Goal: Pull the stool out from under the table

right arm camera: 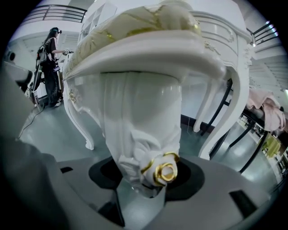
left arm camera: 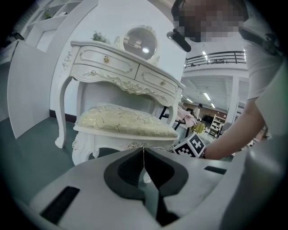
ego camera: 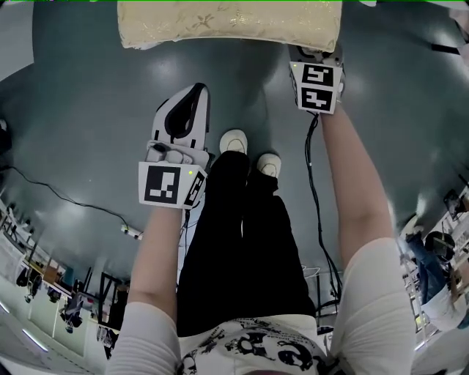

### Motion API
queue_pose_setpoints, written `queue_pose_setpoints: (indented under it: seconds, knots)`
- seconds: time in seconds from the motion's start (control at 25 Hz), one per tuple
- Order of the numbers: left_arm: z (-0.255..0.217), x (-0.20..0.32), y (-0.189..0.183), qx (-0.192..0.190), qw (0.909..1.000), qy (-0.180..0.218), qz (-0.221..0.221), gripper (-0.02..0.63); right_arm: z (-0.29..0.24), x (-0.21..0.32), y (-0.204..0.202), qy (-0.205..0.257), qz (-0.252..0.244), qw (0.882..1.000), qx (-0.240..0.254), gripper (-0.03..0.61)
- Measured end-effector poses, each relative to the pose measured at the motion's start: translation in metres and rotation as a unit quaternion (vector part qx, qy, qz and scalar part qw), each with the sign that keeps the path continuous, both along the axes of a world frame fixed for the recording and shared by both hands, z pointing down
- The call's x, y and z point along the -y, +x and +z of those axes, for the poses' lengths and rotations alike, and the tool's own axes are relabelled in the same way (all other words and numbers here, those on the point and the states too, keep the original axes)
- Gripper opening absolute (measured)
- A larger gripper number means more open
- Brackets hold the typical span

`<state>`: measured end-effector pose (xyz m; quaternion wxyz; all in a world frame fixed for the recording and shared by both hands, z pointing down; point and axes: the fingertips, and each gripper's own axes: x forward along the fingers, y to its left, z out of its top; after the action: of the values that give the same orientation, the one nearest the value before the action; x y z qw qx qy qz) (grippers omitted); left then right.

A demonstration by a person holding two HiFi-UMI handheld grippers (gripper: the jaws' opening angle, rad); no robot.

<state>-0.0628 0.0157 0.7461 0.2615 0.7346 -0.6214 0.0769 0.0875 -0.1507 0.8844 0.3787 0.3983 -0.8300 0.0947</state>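
Observation:
The stool [ego camera: 227, 22] has a cream and gold cushion and white carved legs; its front edge lies at the top of the head view. My right gripper [ego camera: 316, 57] reaches under the cushion's right corner, its tips hidden there. In the right gripper view it [right arm camera: 148, 188] is shut on the stool's corner leg [right arm camera: 144, 117], just by a gold rosette [right arm camera: 166, 170]. My left gripper [ego camera: 192, 95] hangs over bare floor to the left, apart from the stool, jaws shut and empty. From the left gripper [left arm camera: 144, 155] the stool [left arm camera: 126, 122] stands in front of the dressing table [left arm camera: 121, 74].
The white dressing table carries a round mirror [left arm camera: 140, 42], and a white wall panel [left arm camera: 31, 90] stands to its left. A black cable [ego camera: 316, 190] trails over the grey floor beside the person's shoes [ego camera: 234, 140]. Another person [right arm camera: 50, 67] stands far off.

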Motion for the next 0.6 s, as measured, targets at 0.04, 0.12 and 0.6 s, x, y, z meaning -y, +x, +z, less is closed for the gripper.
queue_pose_setpoints:
  seconds: [0.04, 0.12, 0.6]
  knots:
    - [-0.001, -0.009, 0.006, -0.002, 1.0000, 0.000, 0.001, 0.021, -0.002, -0.011, 0.004, 0.000, -0.002, 1.000, 0.001, 0.265]
    - [-0.002, -0.021, 0.017, -0.004, 1.0000, -0.003, 0.004, 0.021, -0.005, -0.025, 0.012, 0.000, -0.006, 1.000, 0.001, 0.265]
    - [0.007, -0.101, 0.064, 0.024, 0.9996, 0.002, 0.014, 0.021, 0.005, -0.135, 0.050, -0.013, -0.023, 1.000, 0.003, 0.265]
